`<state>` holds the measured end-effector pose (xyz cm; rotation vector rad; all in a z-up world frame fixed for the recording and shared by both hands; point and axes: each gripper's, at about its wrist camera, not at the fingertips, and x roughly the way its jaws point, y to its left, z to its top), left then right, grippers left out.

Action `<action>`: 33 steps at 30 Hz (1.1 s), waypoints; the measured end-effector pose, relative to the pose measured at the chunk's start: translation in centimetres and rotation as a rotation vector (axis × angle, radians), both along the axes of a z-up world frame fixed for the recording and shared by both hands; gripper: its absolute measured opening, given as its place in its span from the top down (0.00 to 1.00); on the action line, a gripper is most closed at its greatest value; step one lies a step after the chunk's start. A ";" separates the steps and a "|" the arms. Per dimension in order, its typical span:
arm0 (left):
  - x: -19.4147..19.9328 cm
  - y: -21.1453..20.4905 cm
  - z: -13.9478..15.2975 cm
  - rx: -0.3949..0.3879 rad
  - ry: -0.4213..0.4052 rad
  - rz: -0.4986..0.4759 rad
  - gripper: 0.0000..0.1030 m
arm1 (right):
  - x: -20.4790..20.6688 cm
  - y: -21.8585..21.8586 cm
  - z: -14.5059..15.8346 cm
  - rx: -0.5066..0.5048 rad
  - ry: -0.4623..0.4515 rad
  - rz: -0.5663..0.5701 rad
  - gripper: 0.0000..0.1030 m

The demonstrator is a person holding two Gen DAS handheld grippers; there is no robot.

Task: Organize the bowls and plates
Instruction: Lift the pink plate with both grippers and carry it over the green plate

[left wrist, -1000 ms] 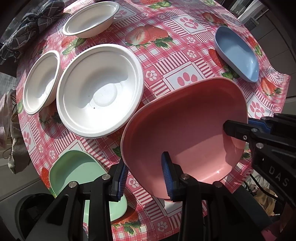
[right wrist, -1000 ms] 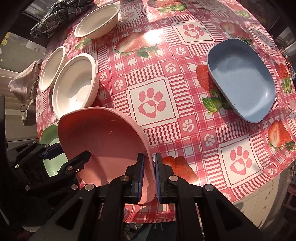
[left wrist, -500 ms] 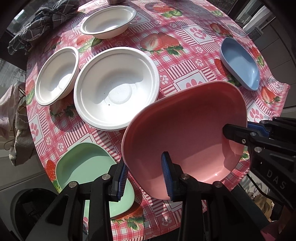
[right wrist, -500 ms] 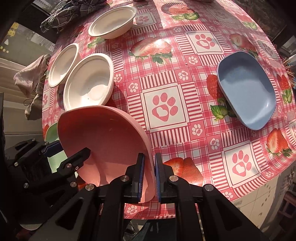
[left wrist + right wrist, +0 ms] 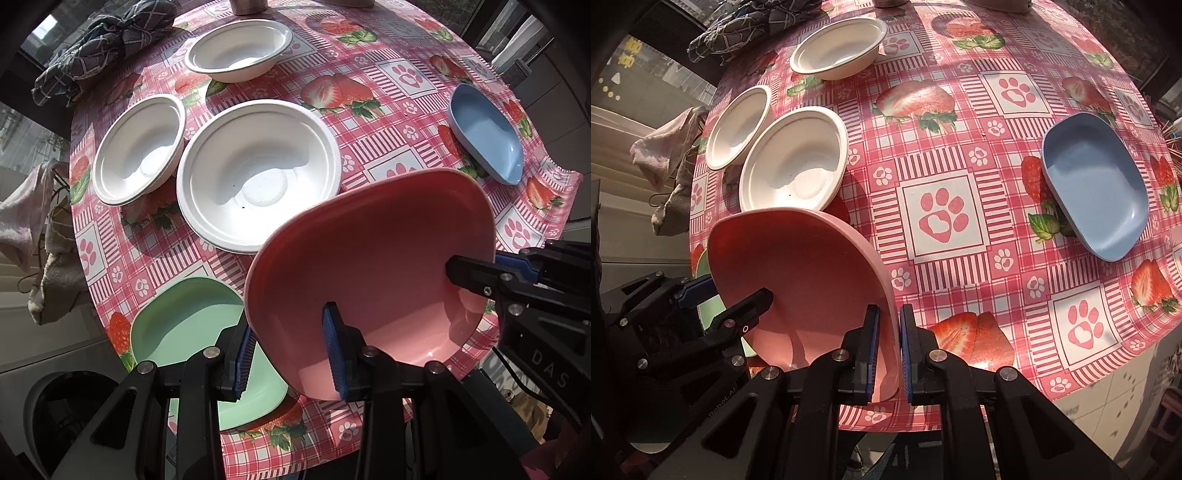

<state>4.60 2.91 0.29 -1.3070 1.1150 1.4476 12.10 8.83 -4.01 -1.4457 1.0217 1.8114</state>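
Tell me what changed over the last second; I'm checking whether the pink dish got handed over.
No handover: the right gripper stays clamped on the pink dish, the left gripper stays open around its rim. Both drew back with it, revealing more of the green dish. Other dishes unmoved.

pink plate (image 5: 373,258) tilted between open left tongs (image 5: 290,356), above green plate (image 5: 188,325).

We see a pink rounded-square plastic plate (image 5: 373,258), smooth with a soft sheen. The green plastic plate (image 5: 184,325) and blue plastic plate (image 5: 1097,184) look equally smooth, nearly matt. The large white round bowl (image 5: 258,173) has a matt, faintly grainy, pulp-like surface. The table's pink checked oilcloth cover (image 5: 960,122) shines glossy. Black fingers (image 5: 868,343) of matt plastic carry ribbed blue pads. A grey checked cloth (image 5: 99,44) lies crumpled and soft.
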 end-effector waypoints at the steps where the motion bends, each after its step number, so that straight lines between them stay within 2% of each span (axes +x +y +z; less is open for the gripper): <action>1: -0.1 0.0 0.2 0.000 0.001 0.002 0.63 | -0.1 -0.1 0.0 0.000 0.001 0.004 0.87; 13: -1.8 -0.1 -0.2 0.006 0.008 0.041 0.63 | -2.0 -0.8 -0.1 -0.005 0.003 0.049 0.87; 23: -4.8 -2.2 0.1 0.026 0.010 0.150 0.63 | -5.2 -1.8 -0.5 -0.038 -0.004 0.134 0.87; 33: -7.4 -4.0 0.6 0.061 0.014 0.218 0.63 | -8.0 -3.1 -0.1 -0.045 0.010 0.205 0.87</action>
